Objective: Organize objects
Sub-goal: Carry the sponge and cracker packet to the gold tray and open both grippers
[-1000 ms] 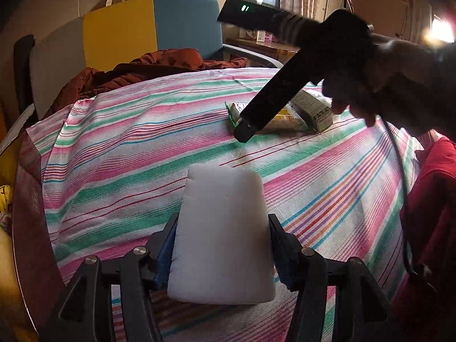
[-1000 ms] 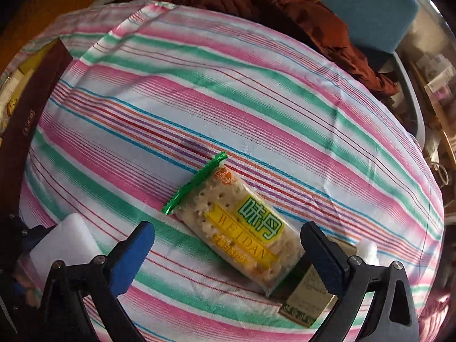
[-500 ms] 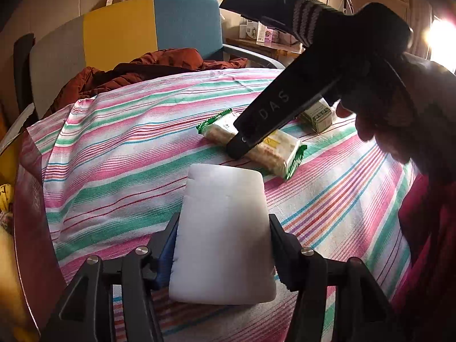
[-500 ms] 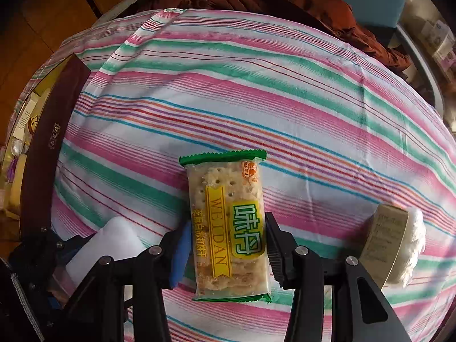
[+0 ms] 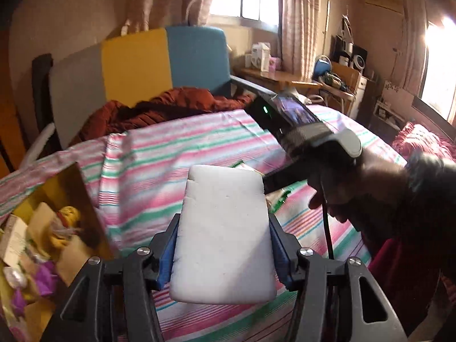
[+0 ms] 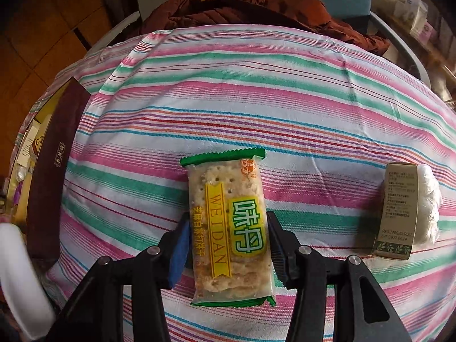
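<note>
The left gripper [image 5: 222, 245] clamps one white rectangular foam block [image 5: 223, 233] above the striped pink-and-green tablecloth [image 5: 176, 154], near the table's left edge and the open yellow-lined box [image 5: 51, 228] of oddments. The right gripper [image 6: 228, 245] grips one clear green-ended cracker packet [image 6: 228, 225] mid-table; bare cloth lies beyond it. One small olive carton [image 6: 397, 211] lies well right, touching a white wad [image 6: 429, 202].

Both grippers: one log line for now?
left gripper: shut on white block | right gripper: shut on cracker pack
</note>
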`<state>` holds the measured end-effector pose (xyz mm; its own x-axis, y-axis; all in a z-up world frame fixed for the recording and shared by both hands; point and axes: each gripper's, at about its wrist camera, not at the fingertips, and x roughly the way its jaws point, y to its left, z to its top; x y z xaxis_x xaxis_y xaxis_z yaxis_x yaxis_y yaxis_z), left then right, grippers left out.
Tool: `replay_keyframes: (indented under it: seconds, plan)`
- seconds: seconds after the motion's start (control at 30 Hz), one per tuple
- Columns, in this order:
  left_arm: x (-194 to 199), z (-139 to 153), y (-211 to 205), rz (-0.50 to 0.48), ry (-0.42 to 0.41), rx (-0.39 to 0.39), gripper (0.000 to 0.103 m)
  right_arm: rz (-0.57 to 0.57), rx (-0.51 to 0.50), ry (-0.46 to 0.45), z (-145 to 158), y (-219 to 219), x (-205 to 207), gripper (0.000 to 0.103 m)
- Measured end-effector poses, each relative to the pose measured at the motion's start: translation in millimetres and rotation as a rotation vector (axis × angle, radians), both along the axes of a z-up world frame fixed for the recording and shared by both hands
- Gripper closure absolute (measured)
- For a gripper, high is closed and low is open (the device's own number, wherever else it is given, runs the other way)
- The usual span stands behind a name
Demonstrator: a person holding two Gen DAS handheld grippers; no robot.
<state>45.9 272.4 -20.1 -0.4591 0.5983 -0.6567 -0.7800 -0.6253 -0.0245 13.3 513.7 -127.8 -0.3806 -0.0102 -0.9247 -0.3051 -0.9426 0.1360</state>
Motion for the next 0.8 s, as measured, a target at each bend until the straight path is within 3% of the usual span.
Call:
replay_keyframes:
  seconds: [0.33,0.63,0.8]
  plan:
    - [-21,27,-53,0.186,0.043,-0.001,0.046,0.029,0.098,0.011,14,-36,0,0.053]
    - [-40,25,-111,0.305,0.016,0.017,0.046,-0.034,0.045,0.015,22,-28,3,0.055]
    - [-55,20,-160,0.412,-0.016,0.051,0.046,-0.034,0.01,0.039,32,-52,0,0.055]
